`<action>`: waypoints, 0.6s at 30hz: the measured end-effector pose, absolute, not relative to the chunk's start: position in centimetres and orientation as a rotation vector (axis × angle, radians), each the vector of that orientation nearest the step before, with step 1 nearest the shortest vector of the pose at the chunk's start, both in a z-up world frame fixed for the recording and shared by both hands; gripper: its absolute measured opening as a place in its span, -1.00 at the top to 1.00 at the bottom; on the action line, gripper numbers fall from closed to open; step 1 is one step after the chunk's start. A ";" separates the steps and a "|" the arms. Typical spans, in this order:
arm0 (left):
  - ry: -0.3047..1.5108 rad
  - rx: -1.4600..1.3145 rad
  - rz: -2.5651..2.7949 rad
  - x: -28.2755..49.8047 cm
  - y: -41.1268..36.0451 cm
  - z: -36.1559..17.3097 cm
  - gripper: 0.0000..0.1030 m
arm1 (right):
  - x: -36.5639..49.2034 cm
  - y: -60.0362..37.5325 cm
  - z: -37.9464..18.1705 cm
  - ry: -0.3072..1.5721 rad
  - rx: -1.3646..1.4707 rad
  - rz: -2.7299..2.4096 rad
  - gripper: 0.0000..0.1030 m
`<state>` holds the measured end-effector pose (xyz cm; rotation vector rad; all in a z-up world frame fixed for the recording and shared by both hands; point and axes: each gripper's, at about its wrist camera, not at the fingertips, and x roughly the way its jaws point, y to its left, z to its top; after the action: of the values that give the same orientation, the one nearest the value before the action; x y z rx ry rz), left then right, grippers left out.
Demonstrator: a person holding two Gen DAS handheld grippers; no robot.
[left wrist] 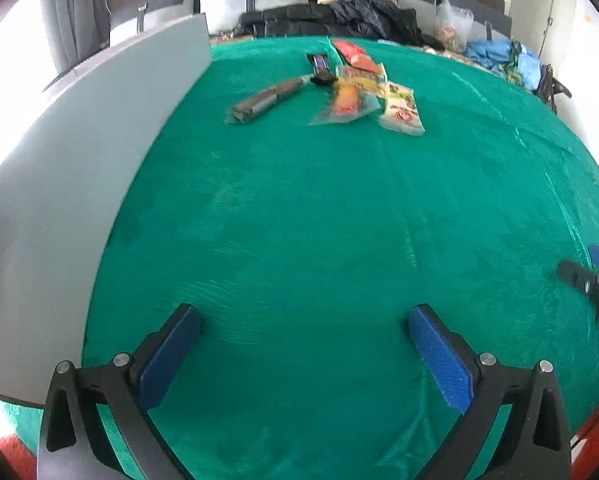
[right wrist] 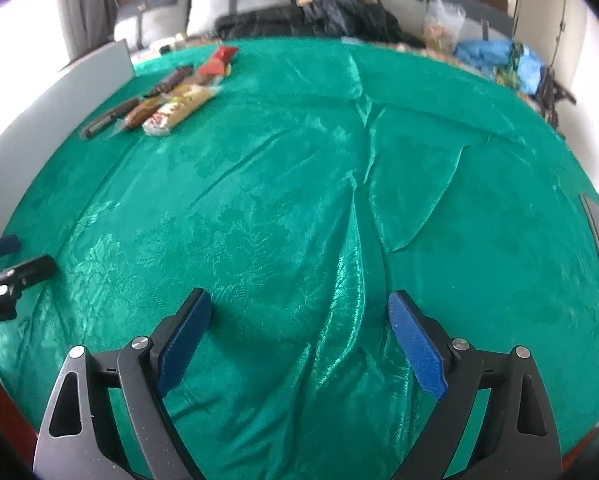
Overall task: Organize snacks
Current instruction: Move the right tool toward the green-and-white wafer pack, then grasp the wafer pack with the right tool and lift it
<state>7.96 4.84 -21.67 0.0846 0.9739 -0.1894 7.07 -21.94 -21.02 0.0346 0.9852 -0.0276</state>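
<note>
Snacks [left wrist: 351, 88] heaped, perhaps overlapping, on green cloth [left wrist: 319, 220]; both claws agape.

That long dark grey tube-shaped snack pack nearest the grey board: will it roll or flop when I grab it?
The long dark grey tube-shaped snack pack looks rounded, so a nudge may roll it on the green cloth. It lies straight, probably fairly stiff. Its wrapper looks smooth, possibly slippery.

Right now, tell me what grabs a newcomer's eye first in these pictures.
The shiny green tablecloth fills nearly everything, creased down its middle. At its far side lies a small cluster of snack packets, with a red packet farthest back and a dark wrapped bar nearest the grey board on the left. Both grippers hover with fingers wide apart and nothing between them.
</note>
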 end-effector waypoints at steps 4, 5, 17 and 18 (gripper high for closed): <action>0.963 0.088 -0.194 7.9 4.9 -21.7 -1.00 | 11.5 -21.2 -19.1 0.995 0.137 0.019 -0.77; 0.961 0.089 -0.195 7.9 4.9 -21.7 -1.00 | 13.0 -20.8 -18.7 0.999 0.159 0.027 -0.74; 0.949 0.091 -0.208 7.9 5.0 -21.7 -1.00 | 29.1 -14.2 -19.3 1.139 0.225 0.014 0.08; 0.950 0.091 -0.208 7.9 5.0 -21.7 -1.00 | 29.2 -14.2 -19.7 1.143 0.253 0.030 0.07</action>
<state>7.87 4.96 -21.71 0.0910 0.9495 -0.2082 29.24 -14.19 -19.66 0.2528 1.1431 0.0299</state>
